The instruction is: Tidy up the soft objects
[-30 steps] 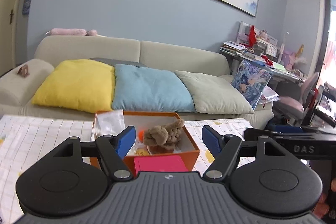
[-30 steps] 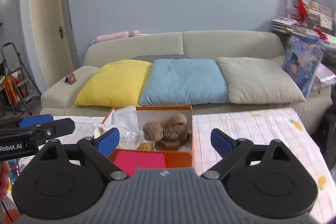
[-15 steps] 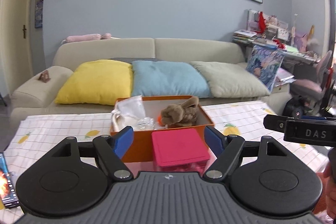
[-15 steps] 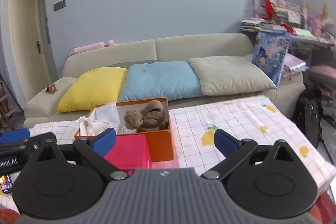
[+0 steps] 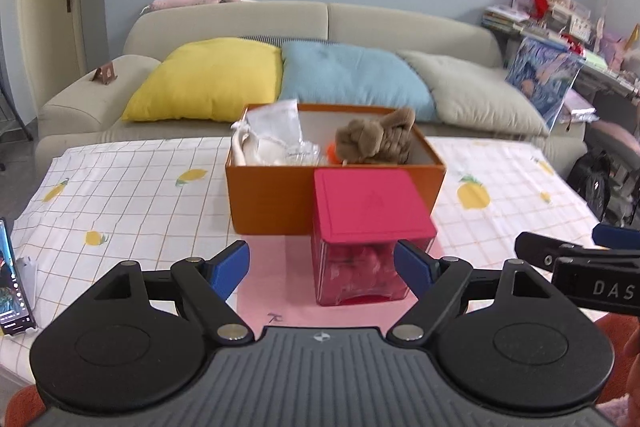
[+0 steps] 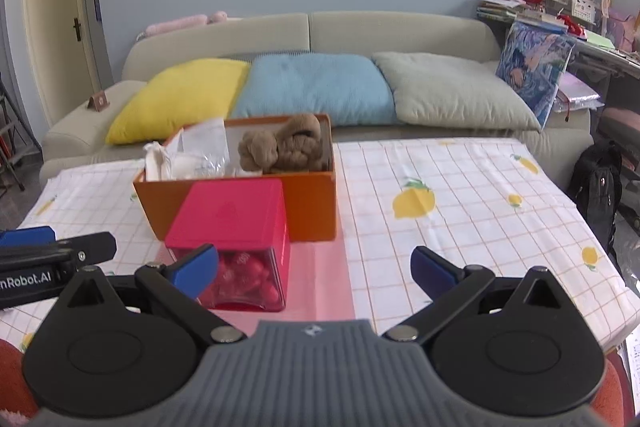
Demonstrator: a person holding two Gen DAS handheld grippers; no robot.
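An orange box (image 5: 276, 199) (image 6: 316, 205) stands on the checked tablecloth and holds a brown plush toy (image 5: 374, 141) (image 6: 282, 147), white cloth and clear plastic bags (image 5: 272, 137). In front of it stands a clear box with a pink lid (image 5: 370, 205) (image 6: 234, 215), full of red pieces. My left gripper (image 5: 323, 267) hovers just short of this box; its jaws are opening and no pad touches it. My right gripper (image 6: 315, 267) is open with nothing in it, and the pink-lidded box is behind its left fingertip.
A pink mat (image 5: 280, 291) lies under the clear box. A phone (image 5: 12, 279) lies at the table's left edge. Behind the table is a beige sofa (image 6: 360, 31) with yellow, blue and grey cushions. A backpack (image 6: 596, 179) sits on the floor at right.
Both grippers have come down and tilted toward the table, so the orange box and the pink-lidded box now look nearer. The left jaws stand a little wider.
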